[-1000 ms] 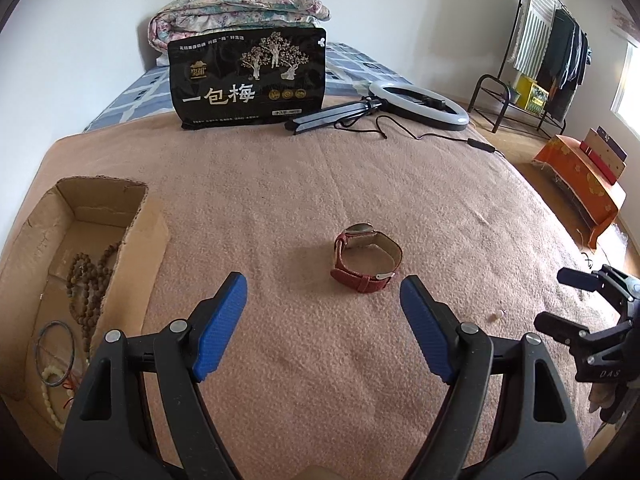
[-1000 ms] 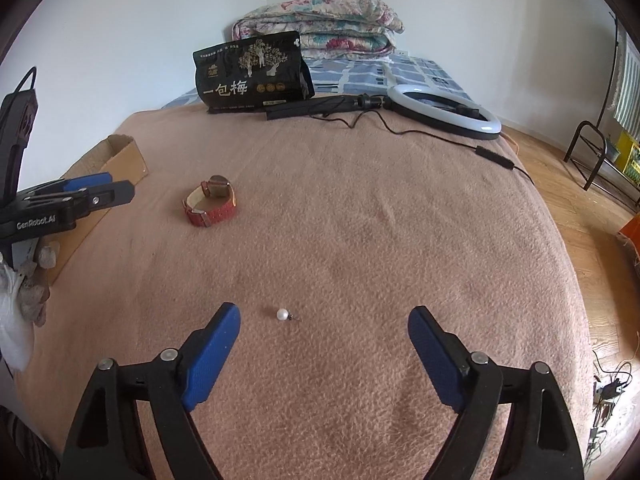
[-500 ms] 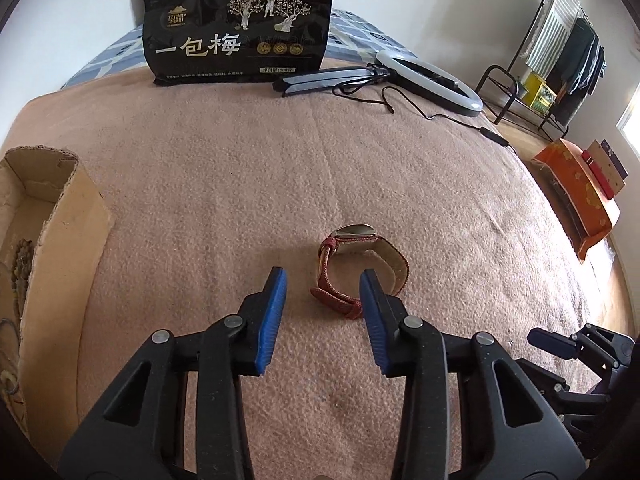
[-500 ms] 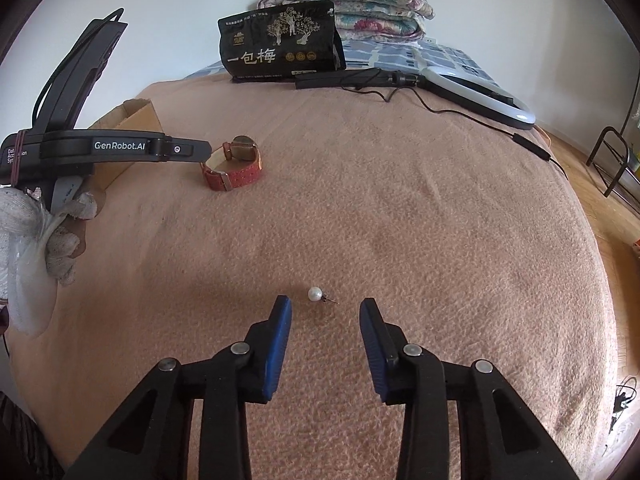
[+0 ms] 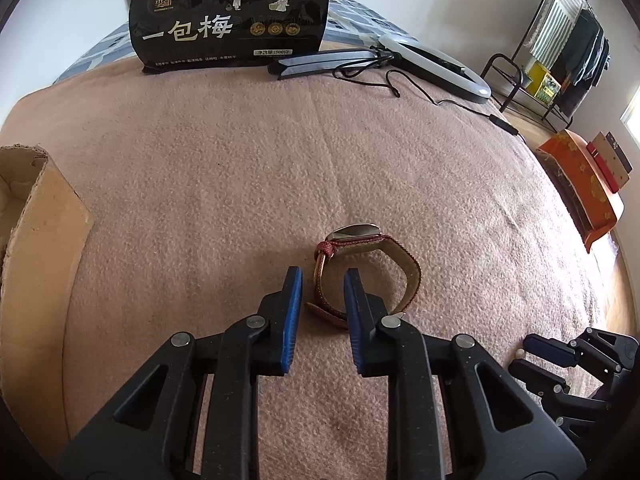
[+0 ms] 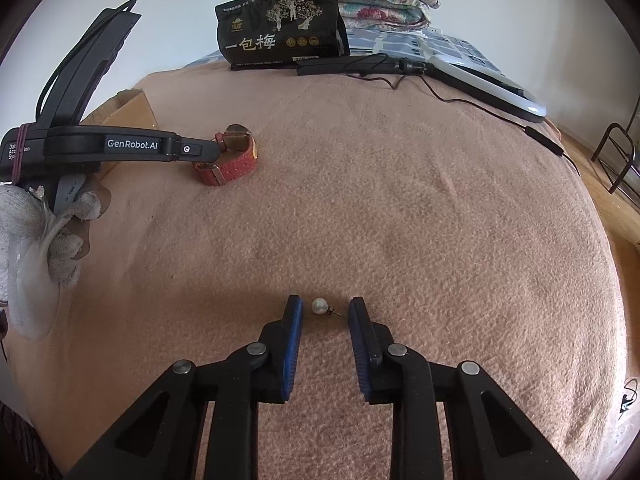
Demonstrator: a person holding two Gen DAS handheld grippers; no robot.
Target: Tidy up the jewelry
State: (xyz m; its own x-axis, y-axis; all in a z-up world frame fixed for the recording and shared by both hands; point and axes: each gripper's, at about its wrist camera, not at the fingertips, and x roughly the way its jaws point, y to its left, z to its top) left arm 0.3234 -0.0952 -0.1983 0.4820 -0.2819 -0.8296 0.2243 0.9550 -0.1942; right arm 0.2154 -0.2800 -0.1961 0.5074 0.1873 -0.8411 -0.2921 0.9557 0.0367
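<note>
From the left wrist, the left gripper (image 5: 322, 276) is lowered over the red watch (image 5: 362, 272) on the pink blanket (image 5: 240, 168), jaws parted, one strap side between them, not pinched. A cardboard box (image 5: 36, 220) sits at the left.

From the right wrist, the right gripper (image 6: 323, 306) has released jaws flanking a pearl earring (image 6: 320, 306) lying on the blanket, untouched

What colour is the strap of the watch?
Red strap, best seen in the right wrist view.
</note>
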